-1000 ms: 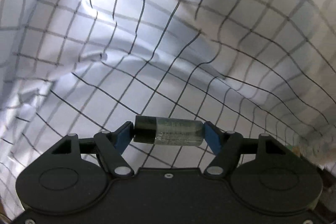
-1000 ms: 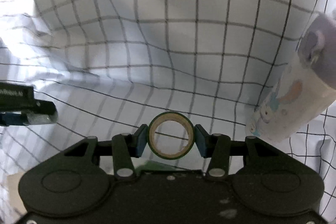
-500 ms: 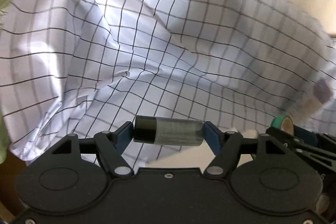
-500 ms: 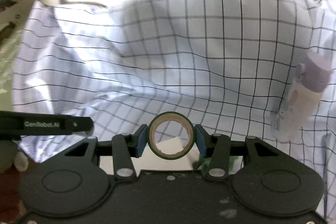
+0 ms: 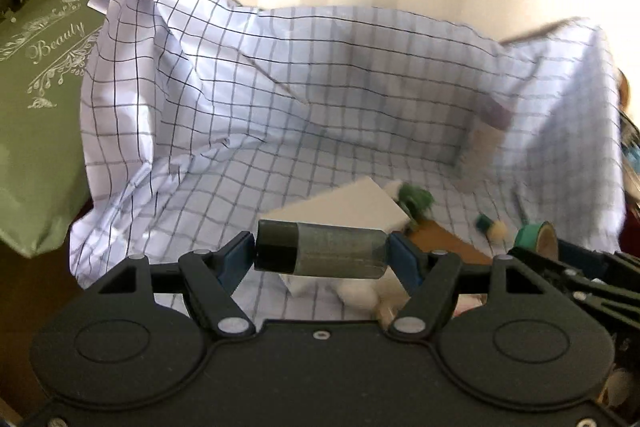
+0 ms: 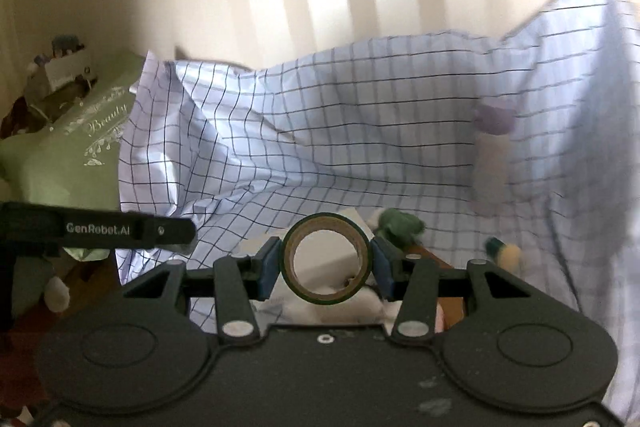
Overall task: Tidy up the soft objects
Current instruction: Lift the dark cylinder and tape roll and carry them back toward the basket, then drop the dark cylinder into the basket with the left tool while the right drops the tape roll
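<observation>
Pale wall behind; checked cloth (image 5: 360,99) drapes the surface, green "Beauty" bag (image 5: 36,107) at its left. Left gripper (image 5: 322,257) pinches a capped tube (image 5: 320,255) crosswise above the cloth. Right gripper (image 6: 325,261) clamps a tape roll (image 6: 325,259) there too.

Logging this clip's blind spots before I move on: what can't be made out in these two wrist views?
- Purple-capped bottle: motion-blurred in both views; print unreadable.
- Small green soft thing: blurred, identity unclear.
- White items under the left gripper and right gripper: hidden by the gripper bodies.
- What props up the checked cloth: covered by the cloth.
- Green bag: cut off by left edge.
</observation>
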### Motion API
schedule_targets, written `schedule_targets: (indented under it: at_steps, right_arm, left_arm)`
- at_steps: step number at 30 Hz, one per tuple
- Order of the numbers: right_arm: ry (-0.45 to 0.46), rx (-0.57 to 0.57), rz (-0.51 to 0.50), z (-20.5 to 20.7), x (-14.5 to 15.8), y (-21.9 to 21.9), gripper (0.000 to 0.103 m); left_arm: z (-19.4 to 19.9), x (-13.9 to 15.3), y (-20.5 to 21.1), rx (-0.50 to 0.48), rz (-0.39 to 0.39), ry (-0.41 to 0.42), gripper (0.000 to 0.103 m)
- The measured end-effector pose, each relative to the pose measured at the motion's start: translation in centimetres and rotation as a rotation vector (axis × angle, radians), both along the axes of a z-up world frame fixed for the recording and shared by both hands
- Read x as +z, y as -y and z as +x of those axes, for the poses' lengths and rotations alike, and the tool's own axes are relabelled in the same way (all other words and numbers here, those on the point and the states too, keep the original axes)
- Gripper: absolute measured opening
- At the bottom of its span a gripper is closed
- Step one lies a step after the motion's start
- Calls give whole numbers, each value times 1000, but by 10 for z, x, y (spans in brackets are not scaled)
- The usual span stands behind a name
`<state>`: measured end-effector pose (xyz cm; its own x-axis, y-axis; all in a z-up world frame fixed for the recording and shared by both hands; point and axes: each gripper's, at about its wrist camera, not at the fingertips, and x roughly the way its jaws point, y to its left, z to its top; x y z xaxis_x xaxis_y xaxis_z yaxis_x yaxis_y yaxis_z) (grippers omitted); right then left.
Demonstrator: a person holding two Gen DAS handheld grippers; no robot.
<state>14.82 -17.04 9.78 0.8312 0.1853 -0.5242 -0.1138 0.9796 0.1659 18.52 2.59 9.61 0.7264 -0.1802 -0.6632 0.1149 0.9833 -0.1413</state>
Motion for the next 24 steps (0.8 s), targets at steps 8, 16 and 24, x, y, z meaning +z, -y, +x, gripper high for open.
schedule_targets:
  at_steps: [8,16,24]
  right_arm:
    - [24,-128,48,-99,-28,17,47]
    - [31,-217,63,-161,-45,27,47]
    - [-15,-247,46,-166,-62,24,47]
  left_arm:
    - [-72,-21,26,-61,-4,-10,68]
    - [-113,-51,38,-62,-5,-49,68]
    - [-119,-80,38,-38,-3,-104,68]
